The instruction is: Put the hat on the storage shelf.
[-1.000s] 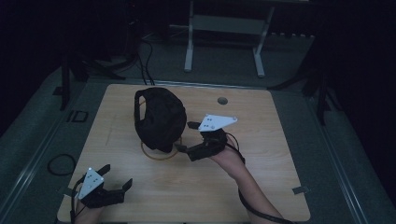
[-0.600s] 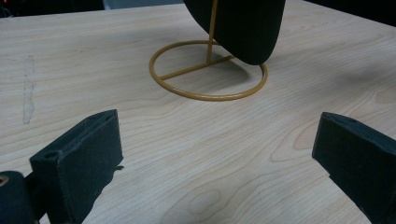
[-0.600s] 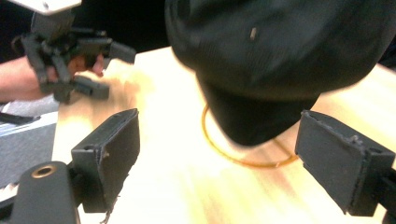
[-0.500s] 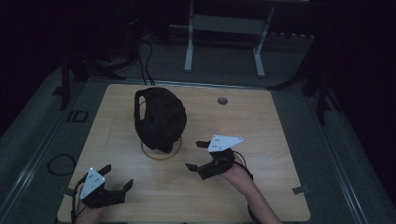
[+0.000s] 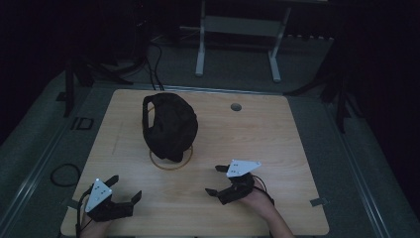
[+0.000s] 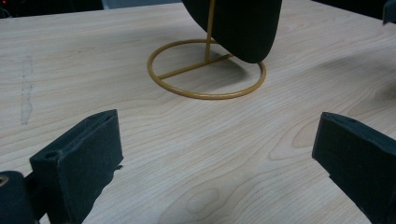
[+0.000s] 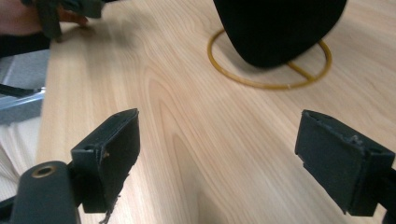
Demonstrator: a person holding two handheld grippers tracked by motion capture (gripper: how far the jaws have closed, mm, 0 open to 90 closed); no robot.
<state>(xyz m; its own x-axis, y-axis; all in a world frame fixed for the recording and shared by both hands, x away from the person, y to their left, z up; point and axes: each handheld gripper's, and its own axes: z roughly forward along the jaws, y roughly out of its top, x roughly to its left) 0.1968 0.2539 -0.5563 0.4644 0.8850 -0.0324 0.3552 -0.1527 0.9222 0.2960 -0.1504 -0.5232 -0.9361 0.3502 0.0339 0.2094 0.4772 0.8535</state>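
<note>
Figure: high view and both gripper views, hat on stand. We see a black hat (image 5: 170, 125) resting on a thin gold wire stand (image 5: 171, 161), whose ring base lies flat on the table (image 5: 277, 144), left of centre and toward the far half. The hat hangs over the ring, its lower edge close above the wire without visibly touching it.

What has changed: one second ago our right gripper (image 5: 218, 181) sat right beside the hat, at its near right side, close to the stand. Half a second ago it had drawn off toward us. Now it lies near the front edge, well apart from hat and stand, its jaws spread wide and holding nothing; the right gripper view shows bare wood between them, with the hat (image 7: 280, 28) and ring (image 7: 268, 70) beyond. The hat looks the same in all three moments, upright on its stand.

Our left gripper (image 5: 124, 191) has kept its place at the near left corner throughout, jaws likewise wide apart and empty; its own view looks across bare table to the ring (image 6: 205, 70) and the hat's lower edge (image 6: 238, 28).

Reading: we judge that the right gripper has let go of, or finished adjusting, the hat and is withdrawing. With both grippers back and open, the placing of the hat on the stand looks complete.
</note>
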